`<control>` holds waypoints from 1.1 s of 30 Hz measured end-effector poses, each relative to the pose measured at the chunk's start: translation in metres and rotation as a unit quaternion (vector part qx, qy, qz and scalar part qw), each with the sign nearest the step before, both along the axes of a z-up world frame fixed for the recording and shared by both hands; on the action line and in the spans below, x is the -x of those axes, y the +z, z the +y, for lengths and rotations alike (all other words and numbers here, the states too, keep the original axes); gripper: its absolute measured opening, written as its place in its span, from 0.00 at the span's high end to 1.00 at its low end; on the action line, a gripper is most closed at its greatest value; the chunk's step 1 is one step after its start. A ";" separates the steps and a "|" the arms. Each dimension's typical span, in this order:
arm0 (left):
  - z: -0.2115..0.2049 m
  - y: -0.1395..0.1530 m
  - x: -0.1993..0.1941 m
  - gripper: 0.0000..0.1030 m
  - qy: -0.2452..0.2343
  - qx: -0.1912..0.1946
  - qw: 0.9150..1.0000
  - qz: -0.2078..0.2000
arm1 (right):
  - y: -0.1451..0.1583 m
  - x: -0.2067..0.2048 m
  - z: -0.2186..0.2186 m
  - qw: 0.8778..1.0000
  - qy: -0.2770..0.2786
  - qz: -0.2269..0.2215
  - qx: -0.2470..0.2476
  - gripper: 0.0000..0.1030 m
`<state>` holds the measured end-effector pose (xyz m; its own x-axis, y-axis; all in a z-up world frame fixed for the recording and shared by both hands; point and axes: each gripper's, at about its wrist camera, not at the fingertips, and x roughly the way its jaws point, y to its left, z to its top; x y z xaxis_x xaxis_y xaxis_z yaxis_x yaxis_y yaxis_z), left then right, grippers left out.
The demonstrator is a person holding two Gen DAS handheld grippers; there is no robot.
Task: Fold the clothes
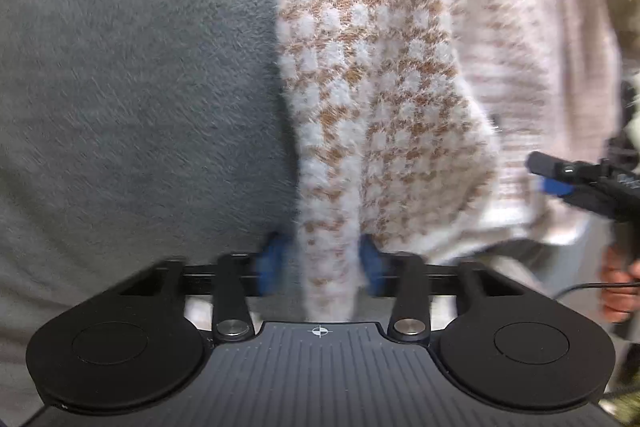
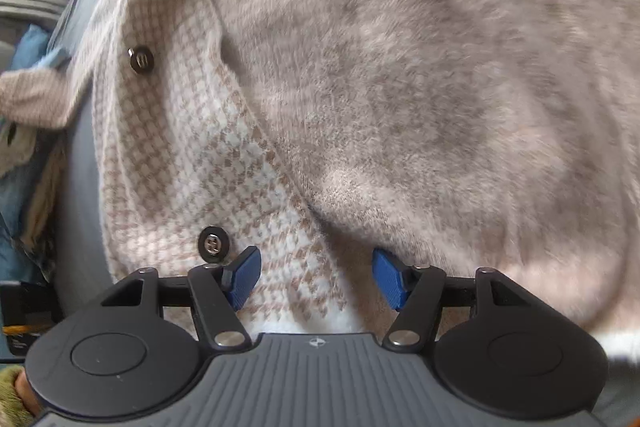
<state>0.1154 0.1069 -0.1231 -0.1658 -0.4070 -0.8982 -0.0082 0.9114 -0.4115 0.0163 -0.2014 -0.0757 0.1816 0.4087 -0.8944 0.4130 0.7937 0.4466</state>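
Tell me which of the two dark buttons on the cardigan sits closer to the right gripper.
The lower button, just beside the right gripper's left blue finger; the other button sits much higher up the checked front.

No readable text, labels, brands or numbers, only blurred, illegible button embossing

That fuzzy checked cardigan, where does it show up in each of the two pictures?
Left wrist view: the cardigan fills the centre and right, a strip of it running down between the left gripper fingers, over the grey surface.
Right wrist view: it fills nearly the whole picture, with two dark buttons at left; the right gripper is open over it.
Shared landmark: the brown-and-white check pattern.
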 end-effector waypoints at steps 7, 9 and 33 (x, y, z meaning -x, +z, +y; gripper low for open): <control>-0.009 0.026 -0.005 0.96 -0.020 -0.046 0.998 0.035 | 0.019 -0.001 0.011 0.997 0.070 -0.017 -0.013 0.96; -0.007 0.031 -0.007 0.96 -0.027 -0.053 0.997 0.048 | 0.025 0.001 0.011 0.996 0.083 -0.018 -0.022 0.96; -0.060 0.024 -0.010 0.88 -0.061 -0.050 0.994 0.078 | 0.022 0.010 0.025 0.985 0.162 0.034 0.052 0.97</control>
